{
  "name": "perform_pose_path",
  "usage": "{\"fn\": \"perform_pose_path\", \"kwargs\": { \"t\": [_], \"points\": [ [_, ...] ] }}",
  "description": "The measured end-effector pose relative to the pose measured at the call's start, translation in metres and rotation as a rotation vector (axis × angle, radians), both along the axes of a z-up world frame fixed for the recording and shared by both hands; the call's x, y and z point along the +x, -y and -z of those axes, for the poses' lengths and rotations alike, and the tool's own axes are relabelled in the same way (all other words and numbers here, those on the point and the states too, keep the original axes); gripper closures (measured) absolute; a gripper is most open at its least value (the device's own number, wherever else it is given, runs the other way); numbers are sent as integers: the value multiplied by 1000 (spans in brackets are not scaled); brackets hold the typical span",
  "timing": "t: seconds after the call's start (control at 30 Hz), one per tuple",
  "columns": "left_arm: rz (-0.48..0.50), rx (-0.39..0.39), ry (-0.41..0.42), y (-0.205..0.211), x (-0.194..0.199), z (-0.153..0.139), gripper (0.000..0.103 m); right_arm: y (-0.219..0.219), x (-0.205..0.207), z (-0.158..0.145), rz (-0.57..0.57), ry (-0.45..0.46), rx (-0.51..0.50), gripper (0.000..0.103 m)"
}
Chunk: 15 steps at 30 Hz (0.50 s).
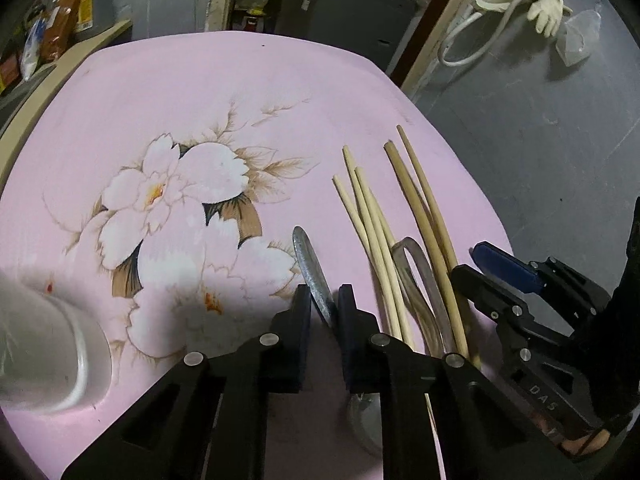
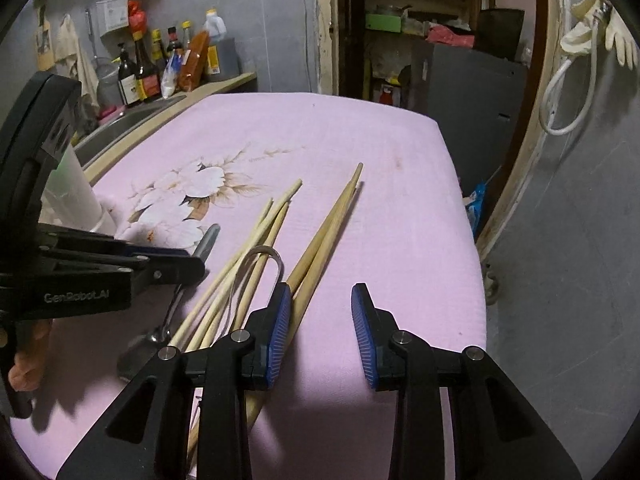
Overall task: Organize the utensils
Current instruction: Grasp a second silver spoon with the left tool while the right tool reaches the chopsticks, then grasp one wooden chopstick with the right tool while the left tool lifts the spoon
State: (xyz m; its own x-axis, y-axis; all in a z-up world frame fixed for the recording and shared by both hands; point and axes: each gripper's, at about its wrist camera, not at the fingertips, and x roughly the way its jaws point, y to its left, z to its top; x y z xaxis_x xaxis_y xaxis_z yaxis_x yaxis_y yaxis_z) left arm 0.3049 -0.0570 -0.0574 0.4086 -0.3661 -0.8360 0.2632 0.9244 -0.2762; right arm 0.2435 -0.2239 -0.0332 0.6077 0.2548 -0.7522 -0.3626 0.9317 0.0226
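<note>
On the pink floral tablecloth (image 1: 200,92), a white cup (image 1: 48,352) stood far left. The left gripper (image 1: 324,304) was clamped on a metal spoon's handle (image 1: 312,268). Right of it lay thin bamboo chopsticks (image 2: 256,236), a metal loop utensil (image 2: 272,258) and two thicker chopsticks (image 2: 332,220). The right gripper (image 2: 322,312) stood apart, jaws empty, its left pad touching the thicker pair.

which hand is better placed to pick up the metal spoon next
Left. The left gripper already has its narrow jaws around the metal spoon handle. The right gripper sits open beside the chopsticks, with nothing between its fingers.
</note>
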Motion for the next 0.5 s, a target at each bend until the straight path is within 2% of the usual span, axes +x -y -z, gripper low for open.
{"fn": "perform_pose_path", "kwargs": {
  "t": [0.2, 0.43, 0.5],
  "points": [
    [65, 32, -47, 3, -5, 3, 92, 0, -7, -1, -33, -21, -59, 78],
    [55, 7, -102, -4, -5, 4, 92, 0, 18, 2, 15, -90, -8, 76],
    [51, -2, -110, -1, -5, 4, 92, 2, 28, 3, 42, -115, 33, 76]
  ]
}}
